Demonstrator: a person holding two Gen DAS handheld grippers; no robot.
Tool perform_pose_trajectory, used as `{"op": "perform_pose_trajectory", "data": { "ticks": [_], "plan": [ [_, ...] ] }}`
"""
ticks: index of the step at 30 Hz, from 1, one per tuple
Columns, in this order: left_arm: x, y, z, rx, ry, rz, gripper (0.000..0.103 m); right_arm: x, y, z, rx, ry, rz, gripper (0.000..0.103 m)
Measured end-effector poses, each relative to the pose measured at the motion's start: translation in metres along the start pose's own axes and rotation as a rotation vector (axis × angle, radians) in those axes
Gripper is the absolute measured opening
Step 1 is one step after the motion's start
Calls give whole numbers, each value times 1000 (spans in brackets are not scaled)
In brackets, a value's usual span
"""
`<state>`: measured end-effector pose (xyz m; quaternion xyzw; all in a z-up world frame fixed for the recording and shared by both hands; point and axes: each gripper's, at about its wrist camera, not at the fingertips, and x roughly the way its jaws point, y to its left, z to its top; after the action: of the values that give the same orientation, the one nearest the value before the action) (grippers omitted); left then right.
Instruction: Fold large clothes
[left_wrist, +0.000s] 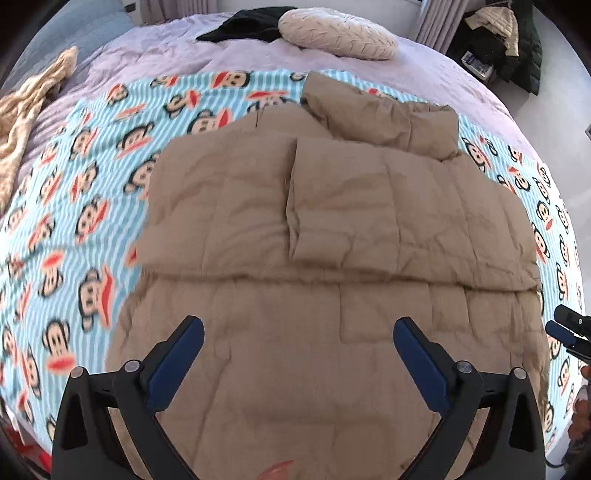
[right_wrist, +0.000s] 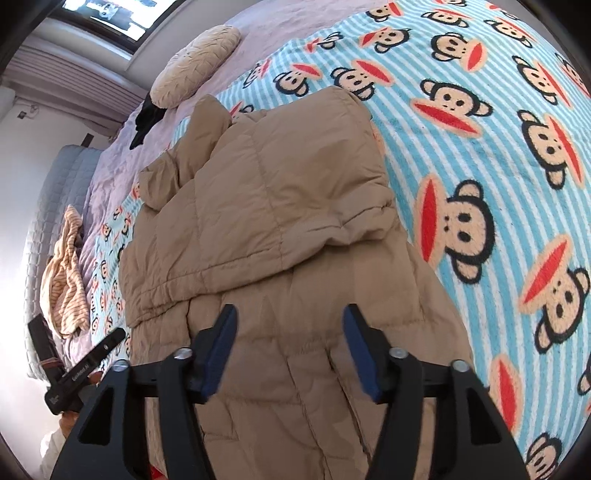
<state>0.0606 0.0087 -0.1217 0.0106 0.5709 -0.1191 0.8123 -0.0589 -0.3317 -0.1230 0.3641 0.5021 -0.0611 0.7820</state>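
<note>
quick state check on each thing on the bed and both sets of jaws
tan puffer jacket: folded, lying flat on the blanket
monkey blanket: spread flat
round pillow: lying on the bed
striped cloth: crumpled
left gripper: jaws open, empty
right gripper: jaws open, empty

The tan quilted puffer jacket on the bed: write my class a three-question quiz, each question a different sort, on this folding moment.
1. True or false: the left claw grips the tan quilted puffer jacket.
2. What lies under the jacket? A plain grey sheet; B blue-striped monkey-print blanket; C bare floor.
3. Name the pale round thing near the bed's far edge.

Key
1. False: both the left claw and the right claw stand open, nothing between the pads.
2. B.
3. A cream textured cushion.
</note>
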Motion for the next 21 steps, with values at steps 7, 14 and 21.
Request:
{"op": "perform_pose_trajectory", "data": {
  "ticks": [7,14,21],
  "plan": [
    [-4,2,-34,5,55,31,103,-3,-6,-23,27,20,6,85],
    [-12,18,-60,26,76,34,103,-3,2,-54,33,11,6,86],
    [-35,56,-92,26,74,65,103,-2,24,-93,34,21,15,86]
  ]
}}
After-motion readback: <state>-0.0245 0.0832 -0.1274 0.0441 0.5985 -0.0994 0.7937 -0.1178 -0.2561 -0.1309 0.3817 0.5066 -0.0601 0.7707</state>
